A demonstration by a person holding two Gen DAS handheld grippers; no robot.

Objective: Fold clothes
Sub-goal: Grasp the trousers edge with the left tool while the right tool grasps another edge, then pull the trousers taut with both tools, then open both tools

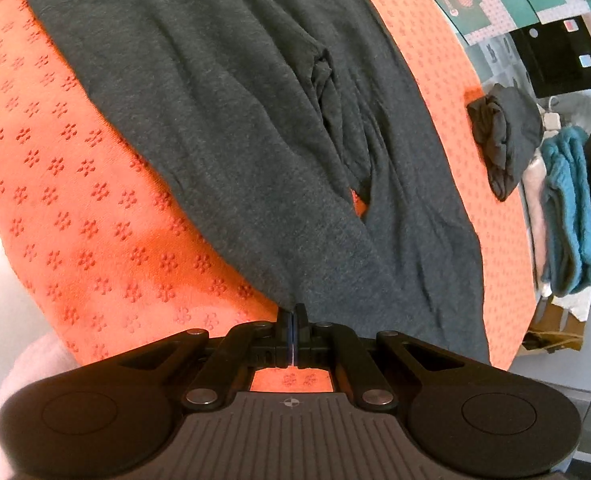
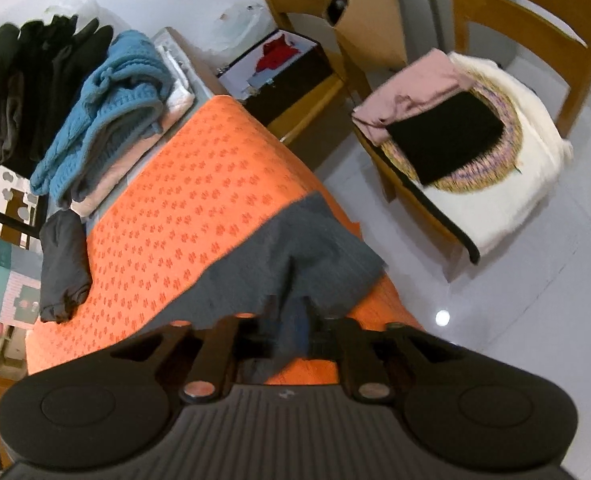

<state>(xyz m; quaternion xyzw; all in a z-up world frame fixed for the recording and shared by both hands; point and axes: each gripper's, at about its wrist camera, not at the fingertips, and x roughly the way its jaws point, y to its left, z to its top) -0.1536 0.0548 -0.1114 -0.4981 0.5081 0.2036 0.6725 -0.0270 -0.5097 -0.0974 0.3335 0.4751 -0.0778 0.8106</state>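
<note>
A dark grey garment point(image 1: 231, 128) lies spread over the orange patterned mat point(image 1: 75, 208), creased down its middle. My left gripper point(image 1: 292, 314) is shut on the garment's near edge, fingers pressed together with cloth between them. In the right wrist view another part of the grey garment point(image 2: 295, 248) is lifted off the mat point(image 2: 199, 184) and drapes over my right gripper point(image 2: 295, 312), which is shut on it. The cloth hides the right fingertips.
A small rolled dark grey piece point(image 1: 503, 140) point(image 2: 61, 264) lies at the mat's edge. Beyond it is a stack of folded clothes with a blue knit point(image 2: 103, 112) and black items point(image 2: 35, 80). A wooden chair point(image 2: 495, 120) holding folded pink and black cloth stands beside the table.
</note>
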